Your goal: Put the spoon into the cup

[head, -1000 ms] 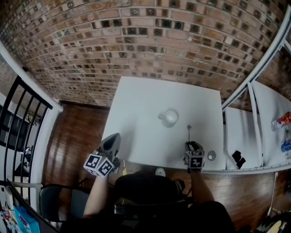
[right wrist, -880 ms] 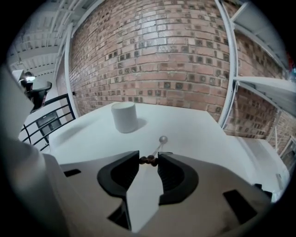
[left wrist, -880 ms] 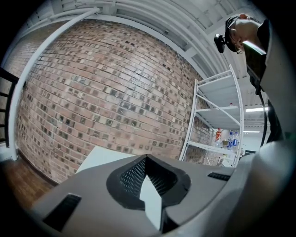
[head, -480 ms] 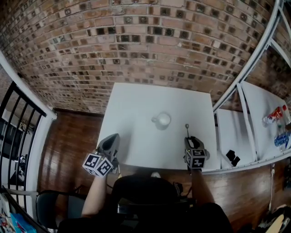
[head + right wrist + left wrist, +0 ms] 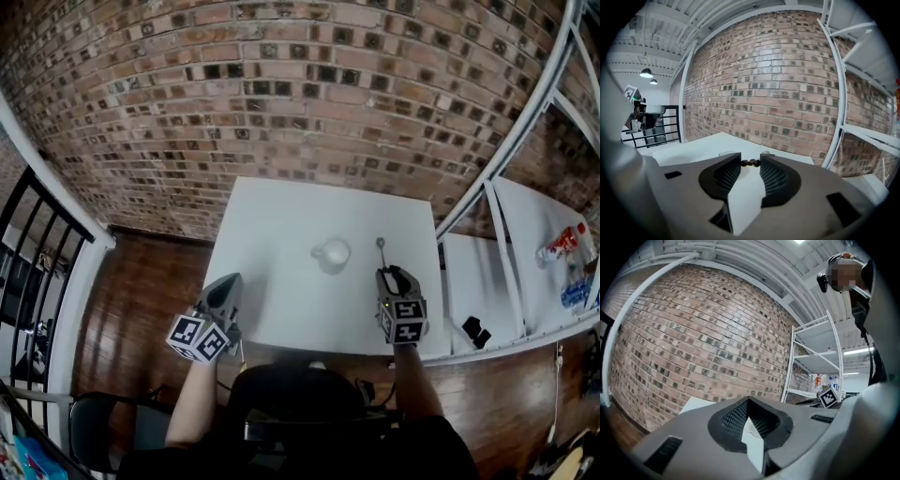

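Spoon (image 5: 381, 249): slim, metal, small bowl at its far end, pointing away. The handle is pinched at the tips of the right gripper (image 5: 387, 273), over the right part of the white table (image 5: 281, 216).
Cup (image 5: 332, 253): pale, upright, handle to the left. It stands mid-table, left of the spoon and apart from it.

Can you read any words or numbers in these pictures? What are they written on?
No words or numbers can be read.
Left marker cube: black-and-white squares, no letters.
Right marker cube: the same.
Packages on the shelf: labels too small and blurred to read.
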Tool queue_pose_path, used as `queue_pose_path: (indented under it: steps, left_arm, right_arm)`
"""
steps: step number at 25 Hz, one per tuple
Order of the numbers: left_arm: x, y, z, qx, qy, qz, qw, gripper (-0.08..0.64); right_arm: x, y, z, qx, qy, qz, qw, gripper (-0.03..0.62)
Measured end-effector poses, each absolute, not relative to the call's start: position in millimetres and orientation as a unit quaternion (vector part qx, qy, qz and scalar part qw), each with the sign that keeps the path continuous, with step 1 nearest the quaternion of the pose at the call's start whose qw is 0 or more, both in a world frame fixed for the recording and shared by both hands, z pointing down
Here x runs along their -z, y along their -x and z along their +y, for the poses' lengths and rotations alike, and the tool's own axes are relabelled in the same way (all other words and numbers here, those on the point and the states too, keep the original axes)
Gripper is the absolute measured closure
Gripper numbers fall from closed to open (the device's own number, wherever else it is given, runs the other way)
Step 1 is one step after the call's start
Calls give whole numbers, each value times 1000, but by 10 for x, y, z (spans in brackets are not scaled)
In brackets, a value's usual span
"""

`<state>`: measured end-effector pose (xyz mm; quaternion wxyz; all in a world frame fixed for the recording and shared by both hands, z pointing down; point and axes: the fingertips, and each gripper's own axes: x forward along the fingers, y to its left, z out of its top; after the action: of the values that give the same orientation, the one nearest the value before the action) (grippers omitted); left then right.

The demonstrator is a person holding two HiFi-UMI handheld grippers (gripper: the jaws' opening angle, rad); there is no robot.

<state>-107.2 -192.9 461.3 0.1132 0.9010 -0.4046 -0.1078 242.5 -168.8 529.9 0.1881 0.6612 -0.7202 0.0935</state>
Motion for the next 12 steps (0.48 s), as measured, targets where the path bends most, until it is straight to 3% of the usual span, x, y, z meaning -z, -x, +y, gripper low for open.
queue_pose_path:
  steps: [12]
  left_arm:
    - [-4638, 1355, -1863, 112, -884, -439, 111, 568]
  right_arm:
    - [-5154, -1996, -1989, -78, -622, -760, 169, 460]
